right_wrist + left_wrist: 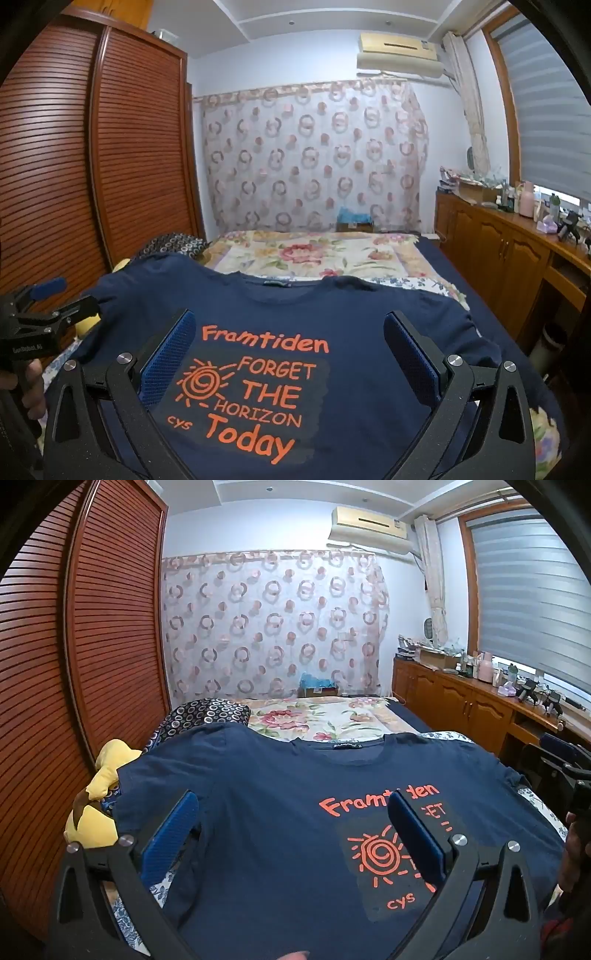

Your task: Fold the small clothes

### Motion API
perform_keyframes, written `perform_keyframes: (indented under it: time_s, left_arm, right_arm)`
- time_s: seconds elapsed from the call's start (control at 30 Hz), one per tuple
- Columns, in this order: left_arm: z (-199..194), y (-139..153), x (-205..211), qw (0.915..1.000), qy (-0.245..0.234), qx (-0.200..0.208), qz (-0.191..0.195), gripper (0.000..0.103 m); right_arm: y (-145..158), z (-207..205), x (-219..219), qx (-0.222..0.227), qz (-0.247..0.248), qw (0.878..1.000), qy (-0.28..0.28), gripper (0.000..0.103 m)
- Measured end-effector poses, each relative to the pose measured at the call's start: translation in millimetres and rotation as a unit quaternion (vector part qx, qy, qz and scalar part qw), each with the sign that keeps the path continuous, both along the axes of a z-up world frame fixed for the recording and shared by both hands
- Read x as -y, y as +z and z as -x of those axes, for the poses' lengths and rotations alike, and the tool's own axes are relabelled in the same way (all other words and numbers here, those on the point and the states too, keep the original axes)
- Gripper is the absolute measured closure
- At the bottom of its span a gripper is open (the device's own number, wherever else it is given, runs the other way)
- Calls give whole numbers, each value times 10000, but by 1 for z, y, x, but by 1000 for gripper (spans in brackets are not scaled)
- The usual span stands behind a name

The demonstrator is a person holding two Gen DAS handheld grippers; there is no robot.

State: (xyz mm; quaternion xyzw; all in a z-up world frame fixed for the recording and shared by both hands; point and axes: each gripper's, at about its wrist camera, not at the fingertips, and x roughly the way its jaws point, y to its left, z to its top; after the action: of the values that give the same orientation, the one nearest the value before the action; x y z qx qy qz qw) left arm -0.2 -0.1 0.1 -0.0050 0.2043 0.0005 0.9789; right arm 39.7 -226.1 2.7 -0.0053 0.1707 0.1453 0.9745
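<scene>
T-shirt: the navy T-shirt (369,369) lies front-up and spread flat on the bed (436,254), collar at the far side, hem toward the camera; the orange print (255,391) reads the right way up.
Sleeves: both are laid out to the sides, unfolded, so no fold looks begun yet.
Left gripper: the left gripper (291,834) hangs over the shirt's left half with its 2 blue pads spread as wide as they go, nothing between them but the cloth lying below (whether the tips touch the fabric I cannot tell).
Right gripper: the right gripper (290,354) stands just as wide over the print, tilted gently down, holding nothing.
Why so placed: the shirt is flattened face-up probably so its edges are easy to find; the 2 grippers sit side by side above it, likely ready to move out to a sleeve or a side seam.
Nearby: a yellow plush toy (99,794) sits just beside the left sleeve and could snag a fold made that way.
Bedding: the floral quilt (317,254) lies beyond the collar, apart from the work.
</scene>
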Motion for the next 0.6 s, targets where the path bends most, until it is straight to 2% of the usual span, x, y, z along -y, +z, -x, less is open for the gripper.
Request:
perform_keyframes:
  time_s: [0.6]
  left_arm:
    - [0,0,0,10000,37,-20,25,0]
  right_arm:
    - [-1,-1,1,-35,3,10000,-3,0]
